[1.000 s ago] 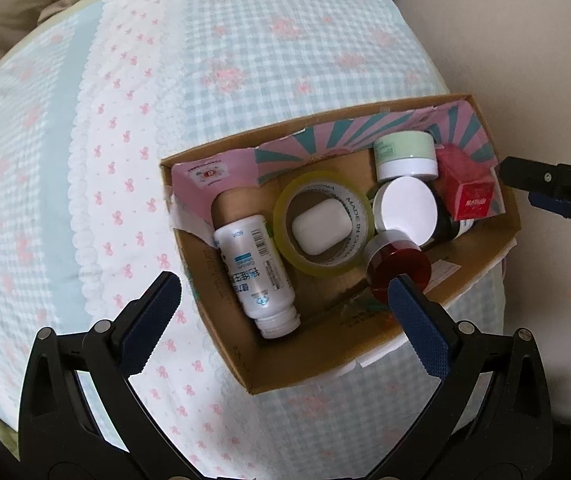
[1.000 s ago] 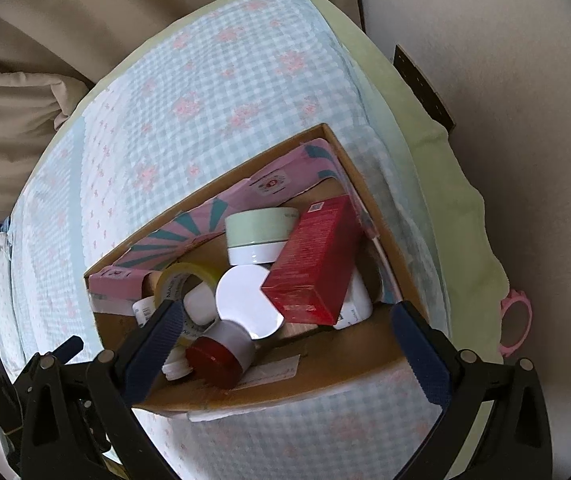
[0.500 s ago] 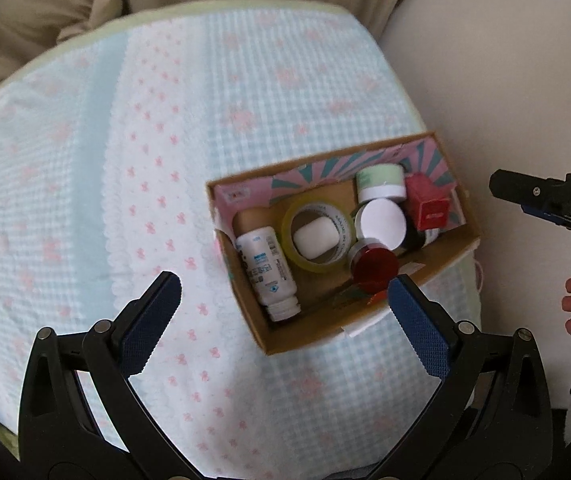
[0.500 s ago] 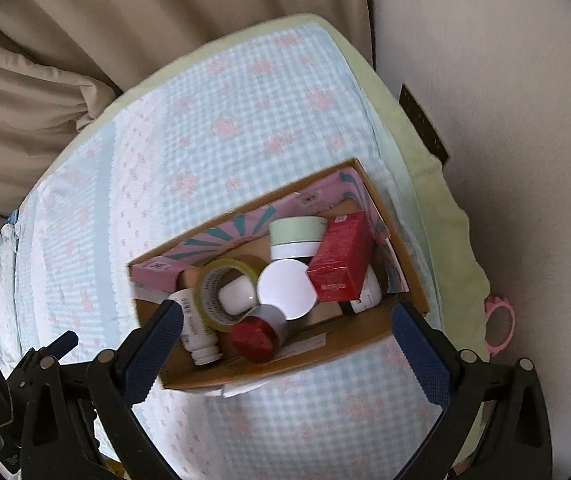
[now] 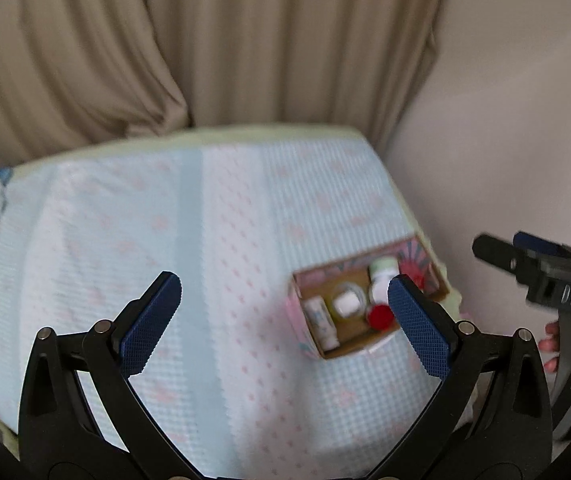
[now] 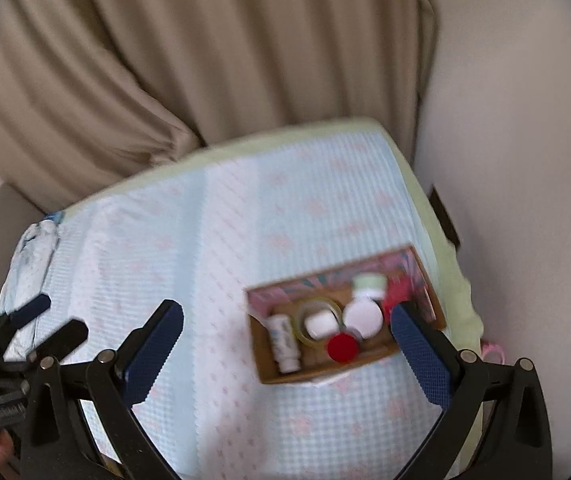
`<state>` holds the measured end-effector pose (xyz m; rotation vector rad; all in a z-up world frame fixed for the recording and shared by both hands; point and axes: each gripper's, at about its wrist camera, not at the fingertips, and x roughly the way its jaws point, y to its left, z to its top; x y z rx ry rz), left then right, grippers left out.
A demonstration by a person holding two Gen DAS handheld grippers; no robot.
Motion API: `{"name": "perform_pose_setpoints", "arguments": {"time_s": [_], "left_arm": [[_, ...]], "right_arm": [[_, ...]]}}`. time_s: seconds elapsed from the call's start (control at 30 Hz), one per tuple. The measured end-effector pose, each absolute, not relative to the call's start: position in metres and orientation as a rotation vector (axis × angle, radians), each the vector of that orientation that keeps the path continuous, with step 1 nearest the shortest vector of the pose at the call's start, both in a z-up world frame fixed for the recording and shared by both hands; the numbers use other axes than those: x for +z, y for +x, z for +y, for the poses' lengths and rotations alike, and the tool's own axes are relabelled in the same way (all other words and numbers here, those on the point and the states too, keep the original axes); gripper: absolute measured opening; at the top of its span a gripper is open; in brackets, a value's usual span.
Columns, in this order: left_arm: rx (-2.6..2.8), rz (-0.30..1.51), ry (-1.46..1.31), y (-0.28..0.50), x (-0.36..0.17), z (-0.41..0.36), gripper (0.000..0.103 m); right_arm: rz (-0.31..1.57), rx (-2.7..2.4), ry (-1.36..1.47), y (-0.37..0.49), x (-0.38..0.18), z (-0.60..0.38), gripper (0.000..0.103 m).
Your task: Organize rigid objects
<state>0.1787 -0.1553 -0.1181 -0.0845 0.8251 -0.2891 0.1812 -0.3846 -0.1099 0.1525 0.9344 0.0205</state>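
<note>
While both fingers stand wide apart with nothing between them, the left hand-held gripper [image 5: 284, 322] hangs above the bed [image 5: 213, 240], its right finger [image 5: 419, 328] crossing the cardboard box [image 5: 313, 346] at that box's 3 o'clock edge in this view. The right hand-held gripper [image 6: 287, 350] is likewise spread and empty, over the same quilted cover.

The box sits at about 3 o'clock on the bed, near the 3 o'clock edge where a pale green border [image 6: 445, 248] drops toward the wall [image 6: 525, 160]. Inside it, from 9 to 3 o'clock: a white bottle [image 6: 284, 340] lying down, a tape roll [image 6: 317, 320] with a small white case inside its ring, a red-lidded jar [image 6: 341, 347] at the 6 o'clock wall, a white-lidded jar [image 6: 363, 316], a pale green-lidded jar [image 6: 369, 286] and a red carton [image 6: 397, 294]; motion blur hides finer detail.

From 9 to 12 o'clock of the box the cover lies bare up to the beige curtain [image 5: 205, 60]. A crumpled cloth [image 6: 31, 256] sits at the bed's 9 o'clock edge
</note>
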Motion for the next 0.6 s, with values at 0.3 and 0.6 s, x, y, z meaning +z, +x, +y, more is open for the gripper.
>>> {"name": "perform_pose_setpoints", "arguments": {"time_s": [0.3,0.6], "left_arm": [[-0.199,0.576,-0.095,0.104,-0.045,-0.083,0.103],[-0.150,0.472,-0.075,0.056,-0.042,-0.056,0.103]], "right_arm": [[0.668,0.074,0.029,0.116,-0.032,-0.317,0.103],[0.552,0.064,-0.006,0.072,-0.023,-0.288,0.103]]}}
